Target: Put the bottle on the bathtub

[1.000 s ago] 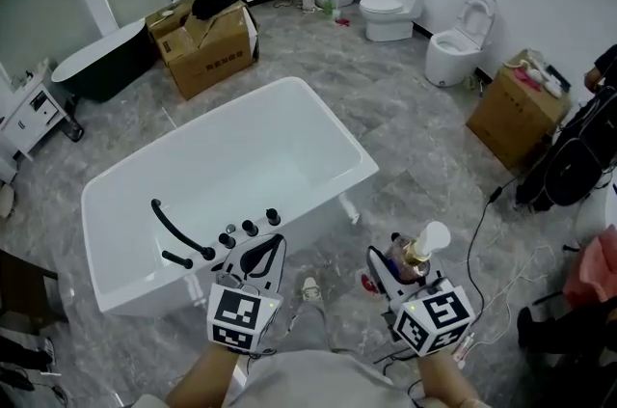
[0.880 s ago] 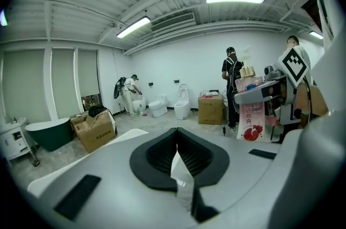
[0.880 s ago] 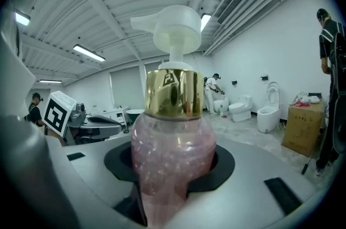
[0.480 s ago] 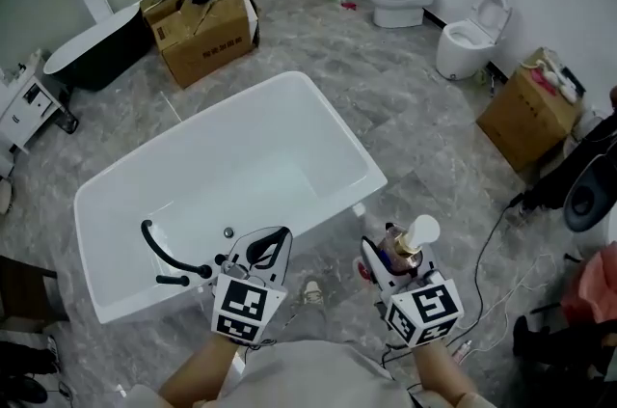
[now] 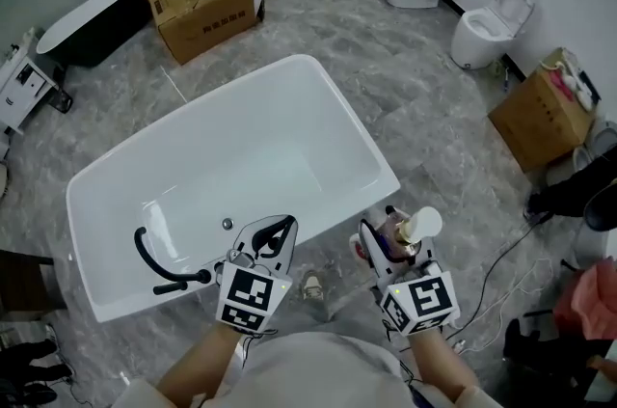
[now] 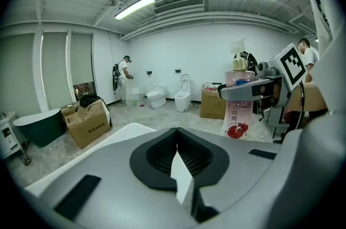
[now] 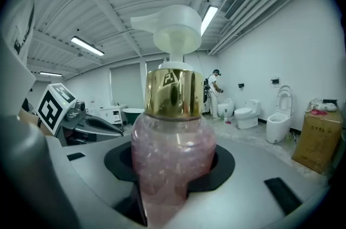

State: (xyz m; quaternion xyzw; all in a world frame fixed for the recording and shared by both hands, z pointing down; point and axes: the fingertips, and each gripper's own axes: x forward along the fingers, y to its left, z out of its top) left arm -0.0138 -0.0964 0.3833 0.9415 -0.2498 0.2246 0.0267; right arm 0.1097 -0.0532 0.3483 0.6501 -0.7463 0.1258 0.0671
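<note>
Your right gripper (image 5: 384,242) clamps the pink bottle (image 5: 413,228) upright (gold collar, white pump). Your left gripper (image 5: 273,235) is closed, empty, near the bathtub (image 5: 193,115) rim.

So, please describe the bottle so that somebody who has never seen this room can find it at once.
The big white bathtub fills the middle of the floor. Off its near right corner, the right gripper is shut on a pump bottle. It is clear with pink contents, a gold collar and a white pump head; the left gripper beside it holds nothing.
</note>
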